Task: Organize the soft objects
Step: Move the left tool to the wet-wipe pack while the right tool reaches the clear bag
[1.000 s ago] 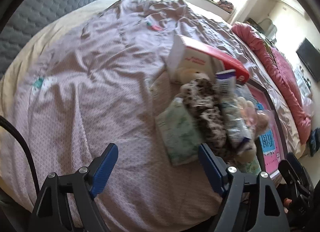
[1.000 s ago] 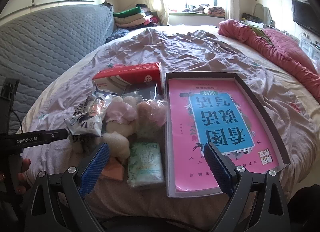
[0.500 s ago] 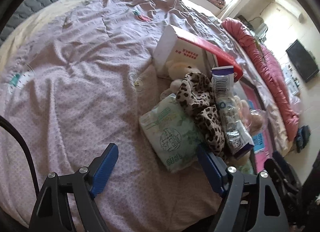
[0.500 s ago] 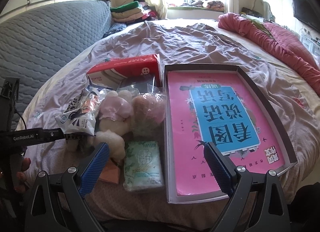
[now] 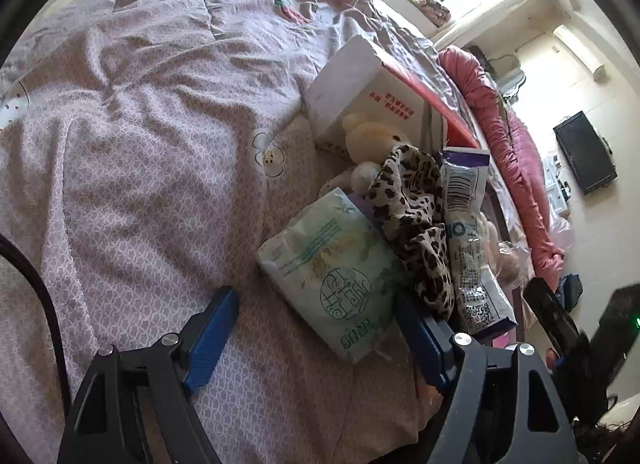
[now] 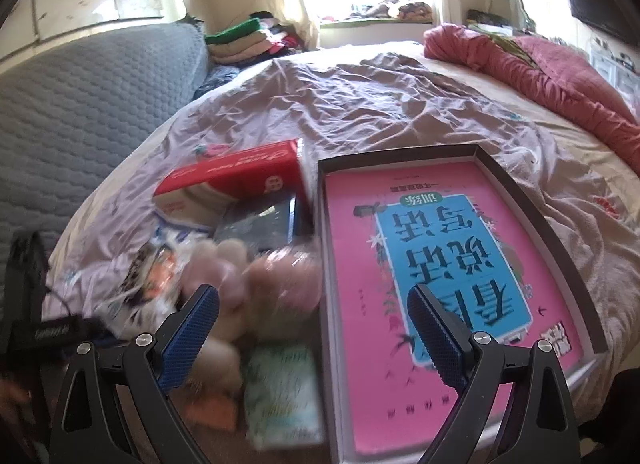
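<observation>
While both grippers' fingers gape empty, leopard cloth [image 5: 412, 220] left-view only, pink book [image 6: 448, 264] right-view only.

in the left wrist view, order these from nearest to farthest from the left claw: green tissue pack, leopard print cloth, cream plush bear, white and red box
From the left claw:
1. Pale green plastic tissue pack, lying just ahead of the tips, toward the right finger.
2. Leopard print fabric cloth, draped behind the pack, to the right.
3. Cream plush bear, beyond the cloth.
4. White and red cardboard box, farthest, behind the bear.
</observation>
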Demonstrator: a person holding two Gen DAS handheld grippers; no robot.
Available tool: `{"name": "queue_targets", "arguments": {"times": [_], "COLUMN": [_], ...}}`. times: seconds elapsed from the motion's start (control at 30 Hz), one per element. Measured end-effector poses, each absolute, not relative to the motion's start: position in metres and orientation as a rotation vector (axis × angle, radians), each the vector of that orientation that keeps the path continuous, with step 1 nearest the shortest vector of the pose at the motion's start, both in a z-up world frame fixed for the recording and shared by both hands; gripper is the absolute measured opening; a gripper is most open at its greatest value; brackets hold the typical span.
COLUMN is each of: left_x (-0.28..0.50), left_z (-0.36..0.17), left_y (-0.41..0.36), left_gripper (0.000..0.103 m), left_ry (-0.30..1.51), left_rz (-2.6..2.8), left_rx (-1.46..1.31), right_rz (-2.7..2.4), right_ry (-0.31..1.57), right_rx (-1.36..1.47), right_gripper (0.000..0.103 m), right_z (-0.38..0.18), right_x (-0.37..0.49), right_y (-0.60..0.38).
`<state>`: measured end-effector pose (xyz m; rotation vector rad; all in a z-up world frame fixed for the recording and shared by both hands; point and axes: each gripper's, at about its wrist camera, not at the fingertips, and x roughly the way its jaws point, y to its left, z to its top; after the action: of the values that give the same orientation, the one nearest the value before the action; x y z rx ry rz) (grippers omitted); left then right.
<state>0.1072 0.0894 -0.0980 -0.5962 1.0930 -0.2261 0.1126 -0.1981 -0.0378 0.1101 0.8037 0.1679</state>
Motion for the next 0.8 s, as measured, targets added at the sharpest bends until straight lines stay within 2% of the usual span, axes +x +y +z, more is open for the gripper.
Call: {"name": "queue_targets", "arguments": {"times": [0.27,0.4,0.5,0.57,0.63,0.67,0.7,0.73,0.8], "left_x": [0.118,0.126,0.128,0.129,0.129,0.129,0.128,0.128,0.127], "left_z": [-0.105,-0.103,-0.104,-0.104,-0.104,-0.103,-0.103,-0.103,-0.102], "left_y": [0.1,0.091,0.089,0.087,0.086,0.086,0.085,0.085,0.083], "left_gripper": [0.077,0.082,0.084,0.084,0.078,0.058,0.05,0.047,0.037], "left_ry": [1.098,1.084,1.074,1.056,1.041,1.03,1.028,1.027,1.015], "left_rz": [-0.295,-0.305,-0.307,-0.31,-0.317,-0.327,-0.336,-0.339,-0.352], "left_rx": [-0.64,-0.567,-0.564,-0.564,-0.563,-0.569,-0.577,-0.584,-0.591], "right_rz": [0.196,0.206,0.219,0.224,0.23,0.247,0.26,0.275,0.282], "right_ry": [0.81,0.809,0.816,0.83,0.813,0.806,0.805,0.805,0.799], "right_rx": [0.11,0.072,0.062,0.07,0.073,0.072,0.069,0.064,0.054], "right_gripper": [0.094,0.094,0.078,0.075,0.071,0.063,0.058,0.051,0.05], "right_z": [-0.045,-0.049,-0.053,-0.056,-0.055,-0.055,-0.055,-0.055,-0.054], "right_x": [0.13,0.129,0.131,0.134,0.134,0.133,0.133,0.133,0.132], "right_y": [-0.193,-0.183,-0.179,-0.179,-0.18,-0.179,-0.178,-0.177,-0.175]}}
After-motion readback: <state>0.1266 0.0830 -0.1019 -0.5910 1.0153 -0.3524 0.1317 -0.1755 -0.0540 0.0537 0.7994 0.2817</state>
